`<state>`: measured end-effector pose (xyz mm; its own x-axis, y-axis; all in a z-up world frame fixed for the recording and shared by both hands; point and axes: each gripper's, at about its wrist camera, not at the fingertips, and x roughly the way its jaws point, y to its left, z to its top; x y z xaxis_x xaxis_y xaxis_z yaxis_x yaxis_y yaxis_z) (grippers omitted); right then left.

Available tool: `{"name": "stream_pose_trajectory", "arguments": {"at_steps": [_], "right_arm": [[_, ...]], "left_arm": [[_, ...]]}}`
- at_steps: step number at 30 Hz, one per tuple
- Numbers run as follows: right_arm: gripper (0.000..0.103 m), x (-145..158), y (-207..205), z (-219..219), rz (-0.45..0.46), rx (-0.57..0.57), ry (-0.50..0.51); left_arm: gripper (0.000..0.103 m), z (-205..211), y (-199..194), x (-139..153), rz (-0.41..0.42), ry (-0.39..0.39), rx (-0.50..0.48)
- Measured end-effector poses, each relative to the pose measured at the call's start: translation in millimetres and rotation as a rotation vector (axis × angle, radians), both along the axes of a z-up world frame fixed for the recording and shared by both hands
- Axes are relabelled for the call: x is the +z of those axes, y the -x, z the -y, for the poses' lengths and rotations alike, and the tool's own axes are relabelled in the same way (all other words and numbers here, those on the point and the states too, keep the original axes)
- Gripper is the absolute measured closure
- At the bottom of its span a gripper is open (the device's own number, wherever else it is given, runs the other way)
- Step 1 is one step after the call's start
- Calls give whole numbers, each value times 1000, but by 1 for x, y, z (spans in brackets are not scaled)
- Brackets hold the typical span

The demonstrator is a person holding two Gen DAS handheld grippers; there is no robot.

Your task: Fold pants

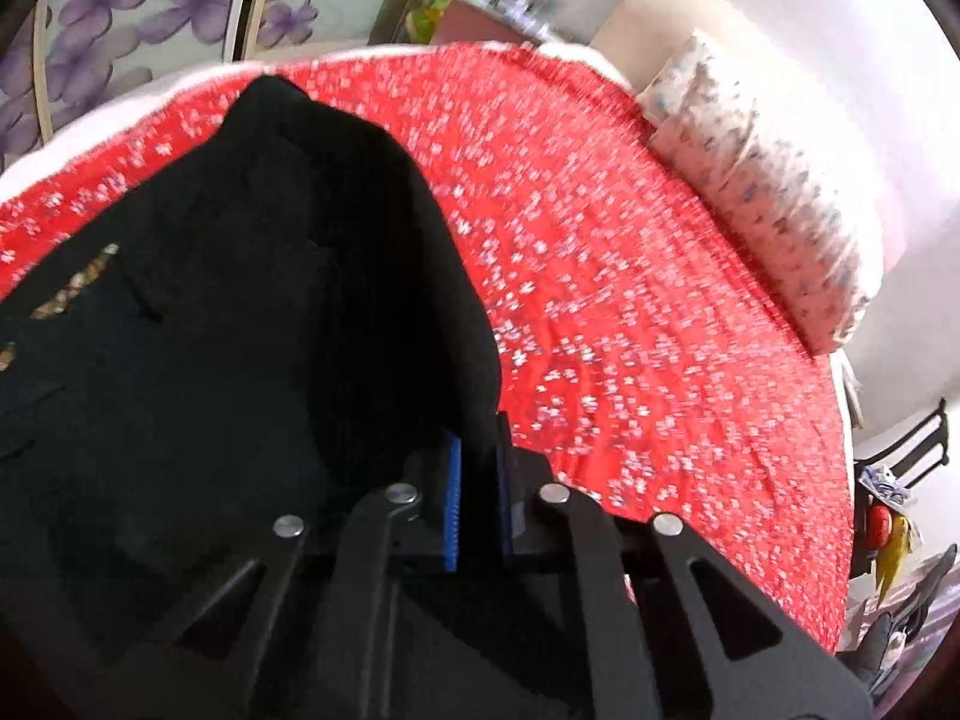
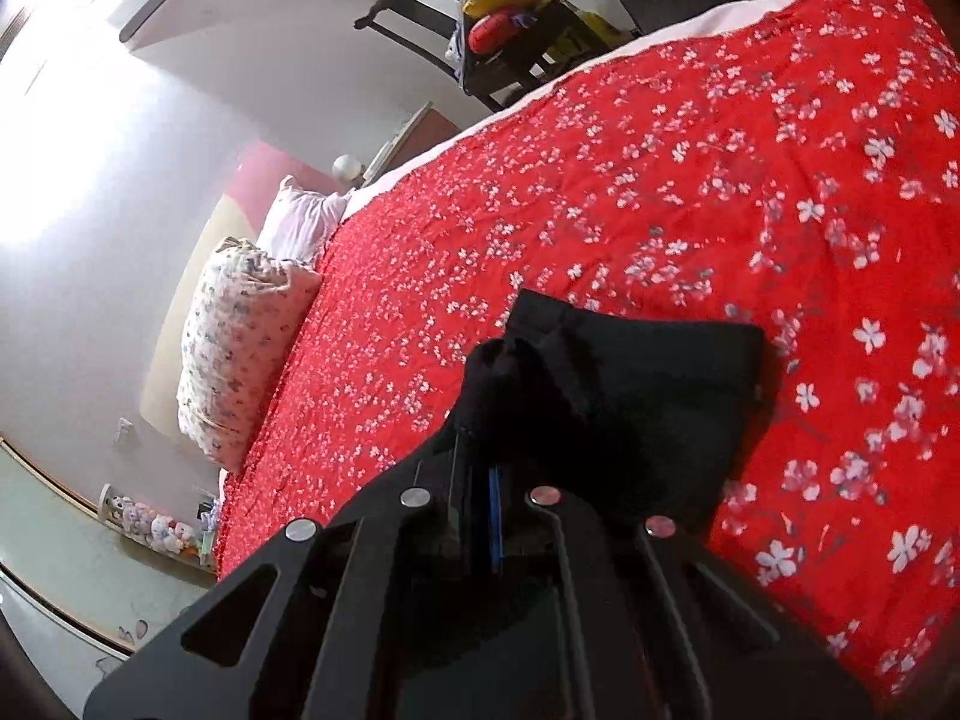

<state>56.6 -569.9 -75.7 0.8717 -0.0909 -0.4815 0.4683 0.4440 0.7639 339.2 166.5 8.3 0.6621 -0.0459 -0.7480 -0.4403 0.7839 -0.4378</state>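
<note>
The black pants lie on a bed with a red flowered cover. In the left wrist view my left gripper is shut on a fold of the black cloth between its blue pads; the cloth rises from the jaws and spreads to the left. In the right wrist view my right gripper is shut on a bunched edge of the pants, lifted off the red cover. Most of the garment is hidden in each view.
A flowered pillow lies at the head of the bed, also in the right wrist view, with a white pillow behind it. A dark chair with bags stands beyond the bed. A flowered wardrobe door is behind.
</note>
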Motion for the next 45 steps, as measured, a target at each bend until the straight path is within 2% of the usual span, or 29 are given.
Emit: {"name": "stream_pose_trajectory", "arguments": {"at_steps": [5,10,15,19,24,29,32,34,39,42,45], "right_arm": [[99,13,2,4,49,6,38],[99,24,7,9,91,10,74],[99,23,16,22,104,-8,58],[99,20,24,32,116,-28,30],[99,22,29,33,124,-41,10],[99,27,32,33,132,-40,12],[99,30,33,30,136,-36,20],[99,30,33,30,139,-34,10],[99,30,33,29,129,-28,9],[99,31,31,27,126,-25,7],[99,30,30,27,122,-23,6]], "left_arm": [[95,6,50,36,124,-58,-57],[94,-4,141,53,230,-4,-69],[94,-4,233,33,259,-36,-51],[94,2,283,12,254,-63,-42],[94,-8,305,-30,159,6,-2],[93,-14,310,-40,169,59,3],[86,-22,309,-36,174,70,17],[65,-32,309,-36,188,132,27],[46,-53,300,-37,201,307,10],[45,-65,296,-42,189,385,22],[48,-79,297,-46,195,453,76]]}}
